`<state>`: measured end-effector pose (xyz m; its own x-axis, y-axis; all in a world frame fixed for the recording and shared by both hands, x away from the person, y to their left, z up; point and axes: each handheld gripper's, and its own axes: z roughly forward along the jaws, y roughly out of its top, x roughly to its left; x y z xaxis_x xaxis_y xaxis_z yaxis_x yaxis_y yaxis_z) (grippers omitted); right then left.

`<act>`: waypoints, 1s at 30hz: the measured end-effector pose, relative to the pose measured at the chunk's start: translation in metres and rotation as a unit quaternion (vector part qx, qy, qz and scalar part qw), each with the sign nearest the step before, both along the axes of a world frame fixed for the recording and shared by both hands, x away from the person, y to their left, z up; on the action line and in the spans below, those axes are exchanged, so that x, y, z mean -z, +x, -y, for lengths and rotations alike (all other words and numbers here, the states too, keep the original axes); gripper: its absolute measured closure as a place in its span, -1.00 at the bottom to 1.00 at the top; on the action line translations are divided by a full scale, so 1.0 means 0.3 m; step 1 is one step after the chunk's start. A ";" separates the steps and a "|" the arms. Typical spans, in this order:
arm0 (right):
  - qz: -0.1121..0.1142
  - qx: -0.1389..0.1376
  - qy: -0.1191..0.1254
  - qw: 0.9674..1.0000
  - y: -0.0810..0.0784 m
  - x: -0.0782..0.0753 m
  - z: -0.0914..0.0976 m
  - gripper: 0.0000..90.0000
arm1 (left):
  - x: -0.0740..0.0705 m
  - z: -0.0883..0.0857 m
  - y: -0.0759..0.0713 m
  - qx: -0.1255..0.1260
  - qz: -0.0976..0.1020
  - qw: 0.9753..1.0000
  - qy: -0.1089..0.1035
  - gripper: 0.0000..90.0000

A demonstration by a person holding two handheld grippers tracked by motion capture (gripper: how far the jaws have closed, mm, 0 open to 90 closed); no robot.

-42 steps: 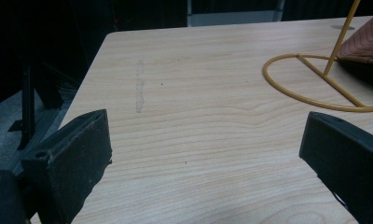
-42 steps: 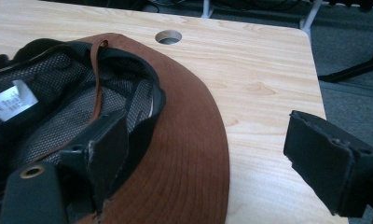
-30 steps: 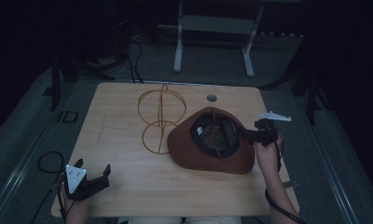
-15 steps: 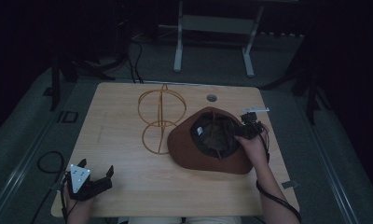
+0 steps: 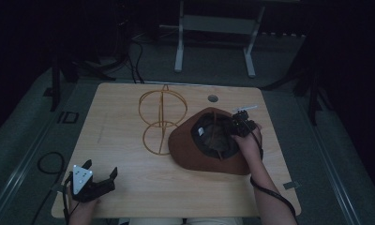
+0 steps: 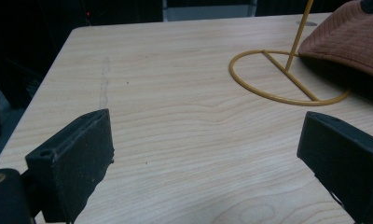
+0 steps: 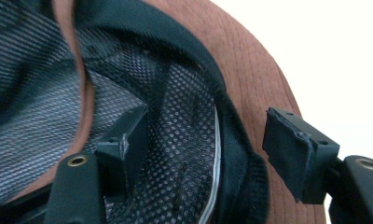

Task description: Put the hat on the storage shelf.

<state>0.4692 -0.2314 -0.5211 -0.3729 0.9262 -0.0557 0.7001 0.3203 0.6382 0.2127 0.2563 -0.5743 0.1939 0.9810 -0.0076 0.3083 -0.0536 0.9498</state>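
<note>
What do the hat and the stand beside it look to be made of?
The brown hat: apparently a matte ribbed fabric brim, with black mesh lining inside the crown. The yellow hat stand: thin rod bent into rings, probably painted metal wire, though the look leaves it open.

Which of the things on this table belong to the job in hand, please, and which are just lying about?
In the job: brown hat, lying crown down; right gripper, jaws closing astride its inner edge, not yet pressing.

Lying about: yellow wire stand, beside the hat; left gripper, open over bare table.
</note>
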 end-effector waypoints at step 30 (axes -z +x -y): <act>0.064 0.040 -0.014 0.997 -0.048 -0.047 0.007 0.88 | 0.004 0.019 0.012 0.002 -0.050 0.998 0.030 -0.89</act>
<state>0.4547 -0.2336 -0.5069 -0.2869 0.9499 -0.1236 0.6372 0.2856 0.7158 0.2164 0.2508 -0.5755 0.1990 0.9795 0.0308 0.4014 -0.1102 0.9092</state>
